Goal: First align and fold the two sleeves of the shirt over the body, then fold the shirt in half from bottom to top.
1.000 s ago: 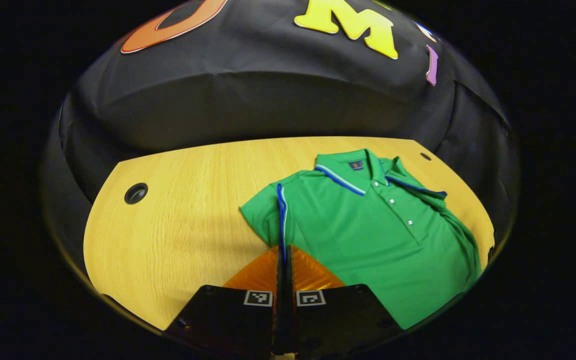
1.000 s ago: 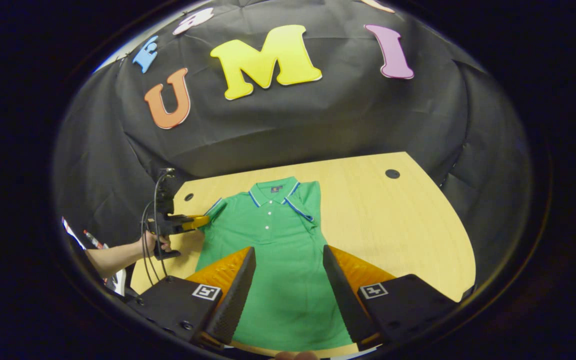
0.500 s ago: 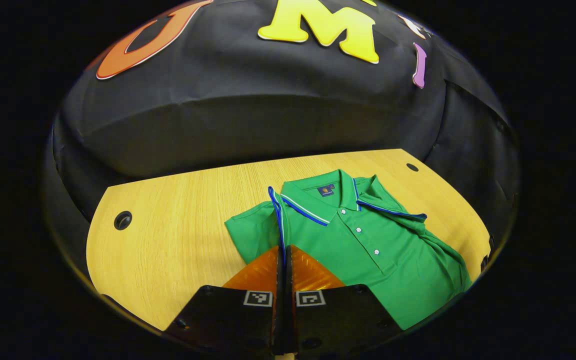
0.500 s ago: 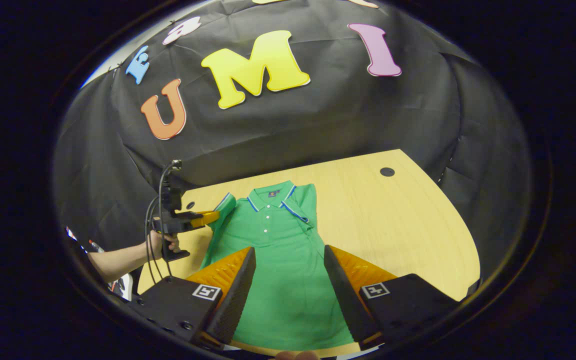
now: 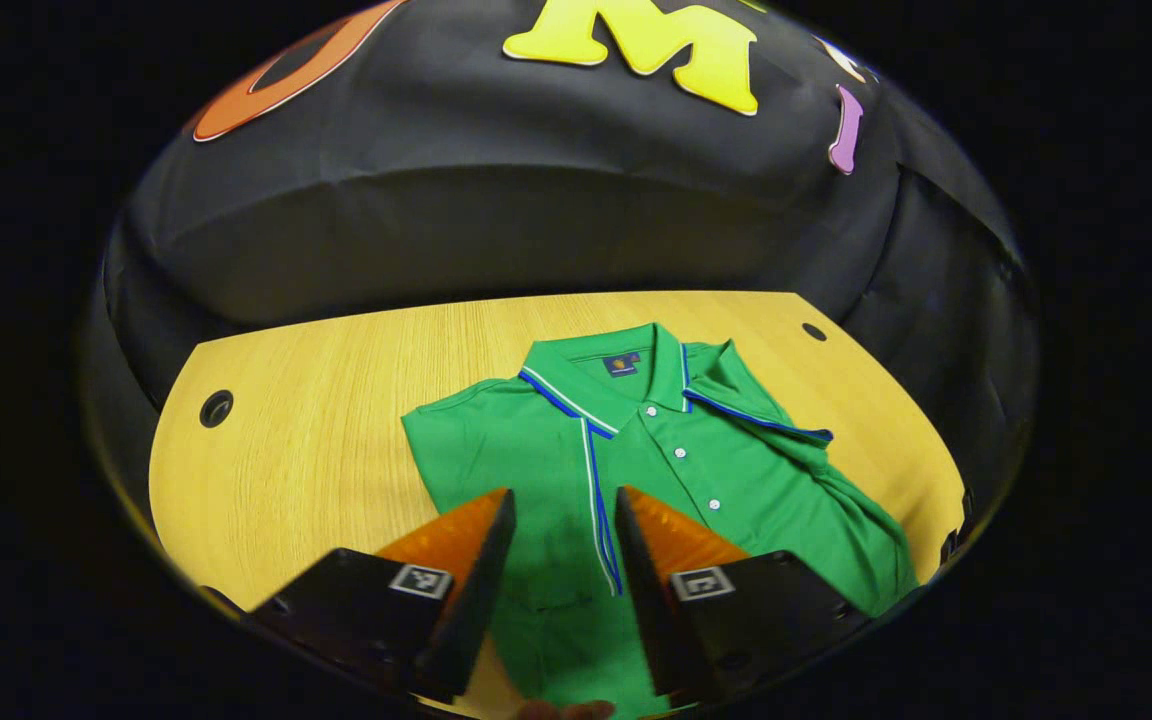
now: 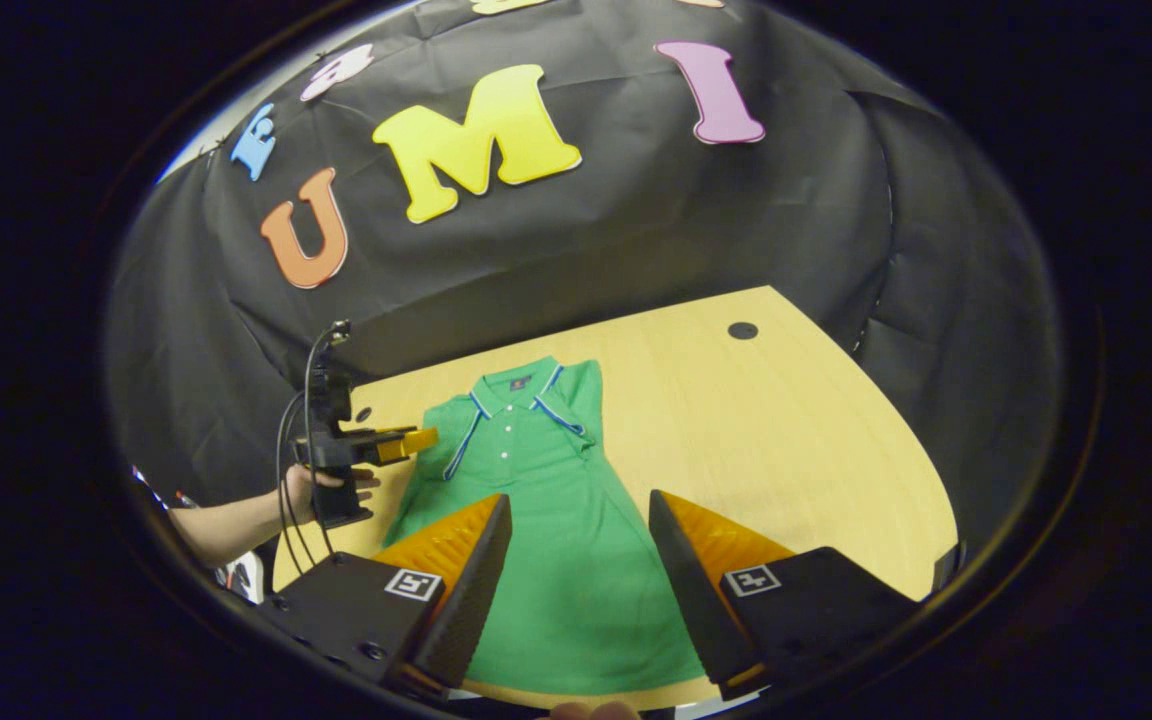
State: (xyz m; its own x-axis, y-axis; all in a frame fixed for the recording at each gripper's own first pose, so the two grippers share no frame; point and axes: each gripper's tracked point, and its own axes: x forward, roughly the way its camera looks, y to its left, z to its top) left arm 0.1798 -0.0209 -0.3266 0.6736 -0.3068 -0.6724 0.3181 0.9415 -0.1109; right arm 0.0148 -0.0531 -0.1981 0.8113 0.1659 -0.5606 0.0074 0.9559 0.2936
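Observation:
A green polo shirt (image 5: 716, 490) with blue and white trim lies face up on the wooden table (image 5: 316, 420). Both short sleeves are folded in over the chest: the left sleeve's striped cuff (image 5: 596, 500) runs down beside the button placket, and the right sleeve (image 5: 756, 420) lies across the other shoulder. My left gripper (image 5: 563, 495) is open just above that left cuff, holding nothing. In the right gripper view my right gripper (image 6: 579, 500) stands open above the shirt's lower body (image 6: 546, 580); the left gripper (image 6: 416, 440), held by a hand (image 6: 321, 490), hovers at the shirt's shoulder.
The table has round cable holes at its far corners (image 5: 215, 408) (image 5: 813, 331) (image 6: 742, 330). Bare wood (image 6: 766, 440) stretches to the right of the shirt. The black cloth wall closes off the back of the table.
My left gripper carried the left sleeve inward over the chest, then opened and let it go; the sleeve now lies folded on the body. The right gripper stayed open over the hem.

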